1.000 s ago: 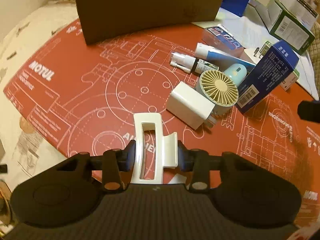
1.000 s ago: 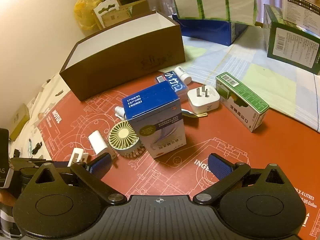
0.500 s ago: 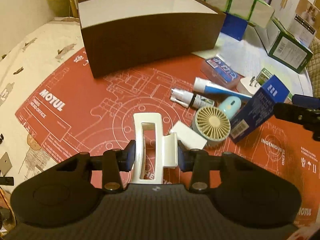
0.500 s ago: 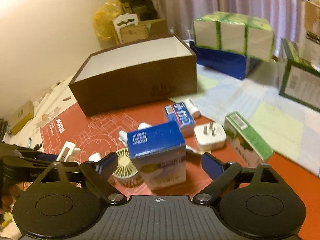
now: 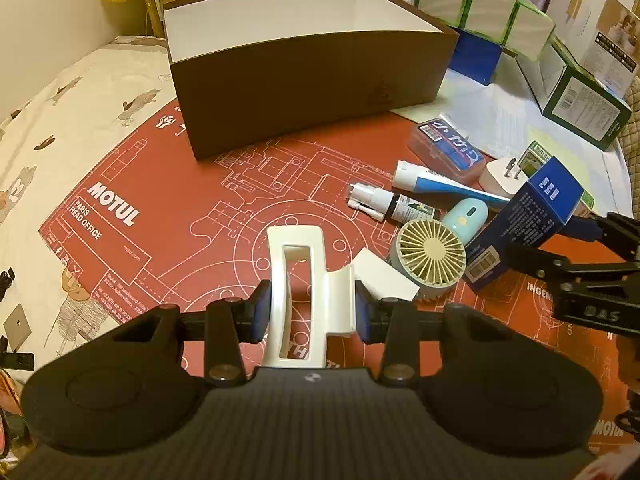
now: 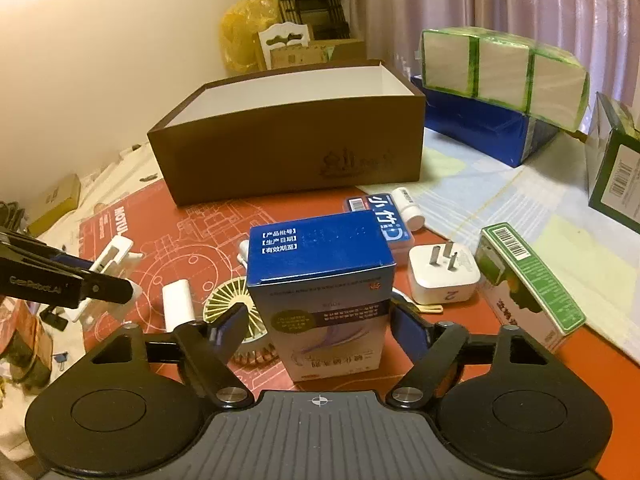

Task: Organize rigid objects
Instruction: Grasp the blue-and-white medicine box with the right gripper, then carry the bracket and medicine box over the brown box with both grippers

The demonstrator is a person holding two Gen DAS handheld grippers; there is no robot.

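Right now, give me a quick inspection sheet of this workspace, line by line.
Surface: red printed mat over patterned bedding.
Job's things: open brown box at the back; blue-topped carton standing upright; white hair clip held off the mat.
Clutter: small fan, white plug, tube, green carton lying down.
Grippers: left gripper shut on the clip; right gripper has been closing around the carton, gaps still showing at both pads.
Cables: nothing seen.
Surroundings: curtain, stacked boxes, yellow bag.
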